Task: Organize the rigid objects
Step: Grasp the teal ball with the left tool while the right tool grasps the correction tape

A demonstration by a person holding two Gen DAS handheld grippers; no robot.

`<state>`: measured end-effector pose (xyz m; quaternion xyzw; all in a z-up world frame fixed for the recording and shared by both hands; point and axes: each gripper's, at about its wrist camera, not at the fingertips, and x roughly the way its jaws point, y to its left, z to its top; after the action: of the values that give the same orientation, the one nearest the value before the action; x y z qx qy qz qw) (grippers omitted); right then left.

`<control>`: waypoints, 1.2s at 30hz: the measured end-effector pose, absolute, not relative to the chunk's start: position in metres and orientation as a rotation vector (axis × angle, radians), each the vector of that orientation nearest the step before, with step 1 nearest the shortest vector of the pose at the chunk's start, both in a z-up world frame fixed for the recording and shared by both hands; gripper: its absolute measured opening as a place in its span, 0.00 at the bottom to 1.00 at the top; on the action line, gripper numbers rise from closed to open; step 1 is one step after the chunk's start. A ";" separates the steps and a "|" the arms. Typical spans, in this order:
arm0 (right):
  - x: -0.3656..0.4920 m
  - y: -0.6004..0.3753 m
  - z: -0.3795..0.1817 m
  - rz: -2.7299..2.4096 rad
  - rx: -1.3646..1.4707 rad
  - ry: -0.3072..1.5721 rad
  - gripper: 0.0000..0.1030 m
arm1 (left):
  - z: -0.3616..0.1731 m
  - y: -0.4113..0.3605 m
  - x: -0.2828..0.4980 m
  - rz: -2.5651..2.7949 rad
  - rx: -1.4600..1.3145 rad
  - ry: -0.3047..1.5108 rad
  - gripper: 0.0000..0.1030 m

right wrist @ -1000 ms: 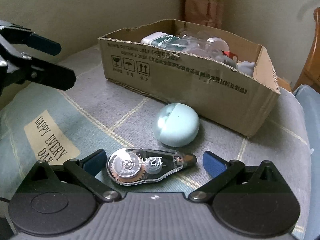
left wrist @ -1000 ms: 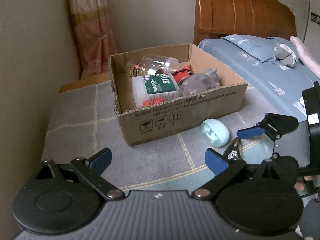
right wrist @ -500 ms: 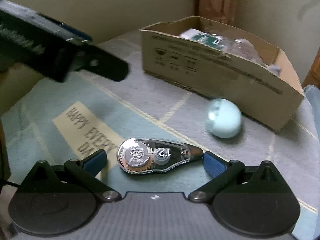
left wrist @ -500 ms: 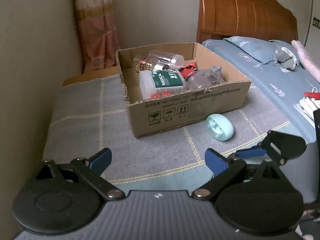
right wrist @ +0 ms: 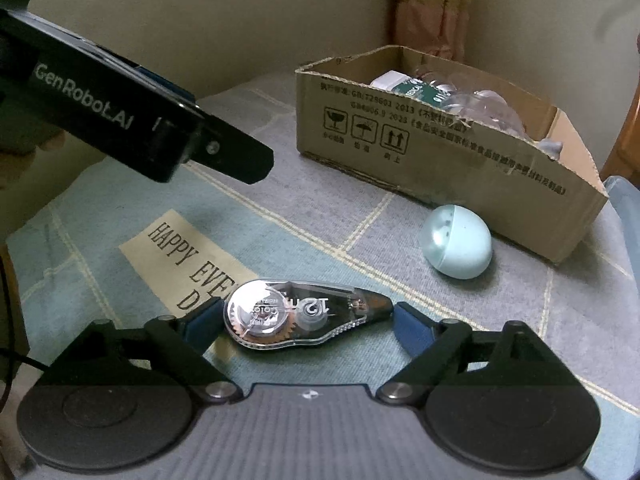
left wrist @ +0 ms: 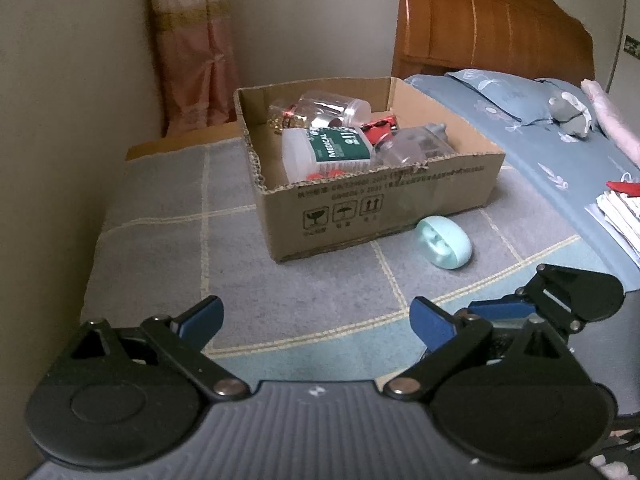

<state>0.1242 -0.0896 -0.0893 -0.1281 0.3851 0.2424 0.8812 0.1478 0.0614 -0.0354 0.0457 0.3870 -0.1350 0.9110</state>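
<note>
A clear correction tape dispenser (right wrist: 296, 318) lies on the checked cloth. My right gripper (right wrist: 308, 316) is around it lengthwise, its jaws closing, and the blue pads (right wrist: 404, 322) touch its round end and its pointed tip. My left gripper (left wrist: 318, 314) hovers open over the cloth with nothing between its fingers. One finger (left wrist: 500, 307) of the right gripper shows at its lower right. A mint egg-shaped object (right wrist: 456, 242) (left wrist: 444, 242) rests against the front of the cardboard box (left wrist: 380, 208) (right wrist: 440, 148). The box holds a white medical bottle (left wrist: 332, 152), clear jars and small red items.
The left gripper's black body (right wrist: 160, 136) hangs over the cloth at the upper left of the right wrist view. A bed with a blue pillow (left wrist: 516, 96) and a wooden headboard (left wrist: 480, 28) is to the right. Papers (left wrist: 620, 212) lie on the bed edge. Walls and a curtain (left wrist: 192, 48) stand behind.
The right gripper's jaws have narrowed from wide open until the pads meet the dispenser's ends. Over the second it drew back from the box. The left gripper barely moved.
</note>
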 end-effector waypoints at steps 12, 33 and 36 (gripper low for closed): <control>0.121 -0.122 -0.088 0.331 -0.198 0.811 0.90 | -0.042 0.028 0.154 -0.370 0.151 0.814 0.96; 0.122 -0.176 -0.097 0.232 -0.127 0.776 0.93 | -0.088 -0.071 0.211 -0.301 0.109 0.924 0.96; 0.122 -0.177 -0.098 0.235 -0.127 0.770 0.95 | -0.090 -0.075 0.212 -0.268 0.122 0.903 0.97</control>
<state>0.1218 -0.1775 -0.0979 -0.0616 0.3744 0.1141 0.9182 0.2116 -0.0750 -0.0904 0.0589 0.4347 -0.1292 0.8893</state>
